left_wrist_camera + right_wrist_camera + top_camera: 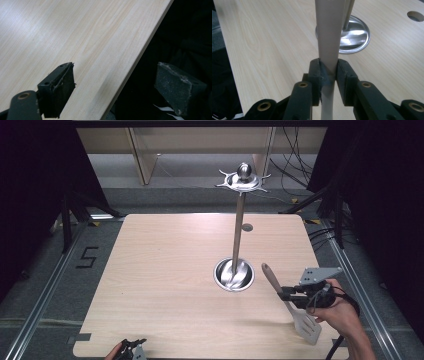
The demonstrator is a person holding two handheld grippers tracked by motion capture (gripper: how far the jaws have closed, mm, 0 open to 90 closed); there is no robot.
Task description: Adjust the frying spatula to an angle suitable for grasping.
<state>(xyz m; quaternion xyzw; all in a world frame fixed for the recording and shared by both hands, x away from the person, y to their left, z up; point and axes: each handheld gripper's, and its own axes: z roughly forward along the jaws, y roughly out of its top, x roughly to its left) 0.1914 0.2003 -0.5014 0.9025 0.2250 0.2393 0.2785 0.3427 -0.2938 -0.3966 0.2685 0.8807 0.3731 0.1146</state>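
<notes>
Beige plastic is forming the handle of the spatula (294, 307), which the right gripper (286, 293) is clamping near mid-length, jaws pressing on both flat sides of the handle as the right gripper view is showing (327, 45). Relative to the utensil stand (239, 220), the spatula is sitting to the right of its round steel base and nearer the person, handle end pointing toward the stand, slotted blade hanging toward the table edge. It is likely handling as a light, stiff item; the smooth handle may be slipping or pivoting between the pads, so a grip close to the blade neck is giving better control. The left gripper (112, 87) is resting at the near edge of the table (165, 270), well left of the stand, jaws standing apart and holding nothing
</notes>
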